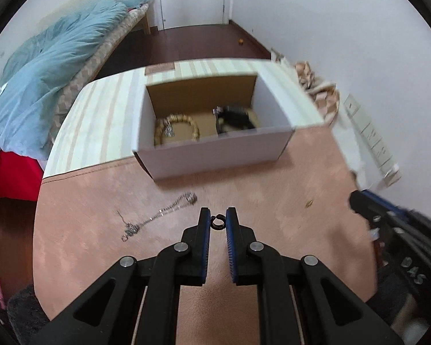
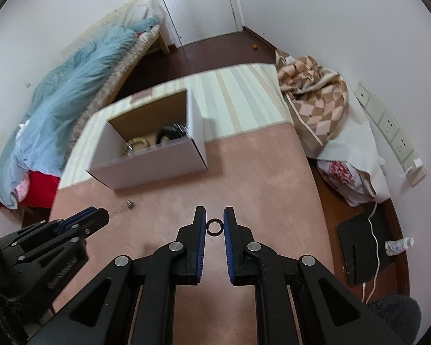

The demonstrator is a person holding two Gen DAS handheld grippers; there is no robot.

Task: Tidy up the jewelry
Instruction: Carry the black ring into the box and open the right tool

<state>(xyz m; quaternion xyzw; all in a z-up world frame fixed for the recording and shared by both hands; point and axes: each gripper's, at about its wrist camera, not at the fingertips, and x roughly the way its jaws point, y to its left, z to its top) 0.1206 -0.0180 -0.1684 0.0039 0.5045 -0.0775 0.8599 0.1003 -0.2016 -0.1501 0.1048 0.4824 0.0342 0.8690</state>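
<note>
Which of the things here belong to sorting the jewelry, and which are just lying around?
Job:
- left gripper holding dark ring
- right gripper holding black ring
- silver chain
- white box

Lying about:
- blue duvet
- checked blanket
- plastic bottle

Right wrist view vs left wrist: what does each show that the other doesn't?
Only the right wrist view: a black pad with a white cable, a small bottle, a floral bag, and the right gripper shut on a closed black ring.

Only the left wrist view: the full silver chain, and the left gripper shut on an open black ring.

Both: white box, bracelet, bed.
</note>
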